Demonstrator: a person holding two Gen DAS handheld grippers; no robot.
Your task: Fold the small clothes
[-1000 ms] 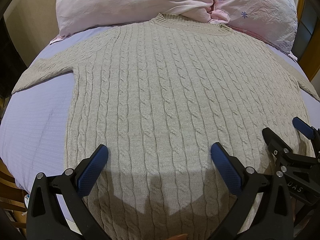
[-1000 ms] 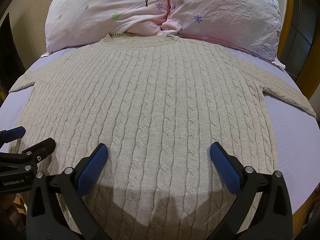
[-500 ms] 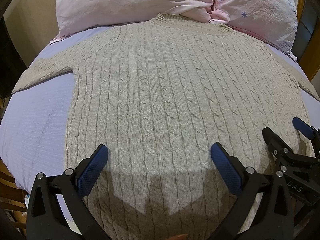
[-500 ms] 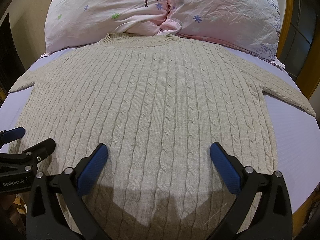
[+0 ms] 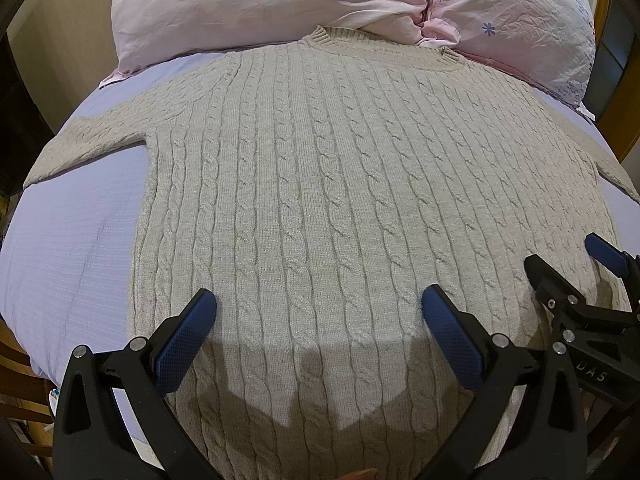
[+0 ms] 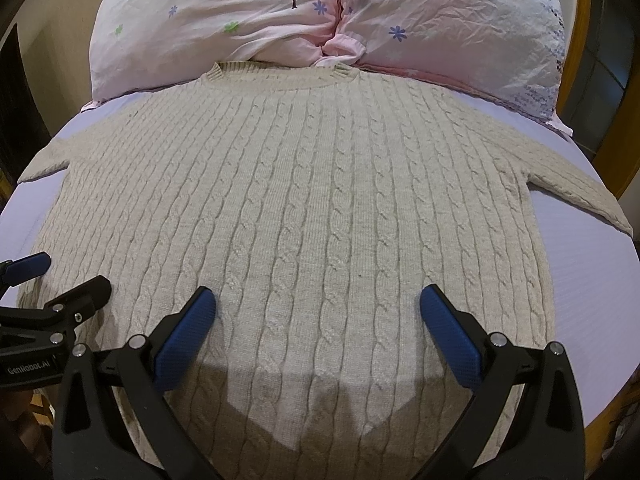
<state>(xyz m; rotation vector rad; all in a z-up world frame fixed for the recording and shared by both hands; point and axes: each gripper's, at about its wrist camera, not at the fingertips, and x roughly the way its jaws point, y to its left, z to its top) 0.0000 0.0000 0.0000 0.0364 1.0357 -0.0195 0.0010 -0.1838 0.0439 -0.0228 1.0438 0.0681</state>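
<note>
At twelve o'clock in your right wrist view, two pink pillows point(image 6: 328, 20) with small flowers and a printed tree lie side by side, touching each other at the middle, against the head of the bed. Under them a pale lavender sheet point(image 6: 592, 280) spreads across the mattress, bare at three and nine o'clock, and a wooden bed frame point(image 6: 592, 80) rises at two o'clock. In your left wrist view the same sheet point(image 5: 68, 248) shows at nine o'clock, with the slats of a wooden chair point(image 5: 16, 380) at eight o'clock.
</note>
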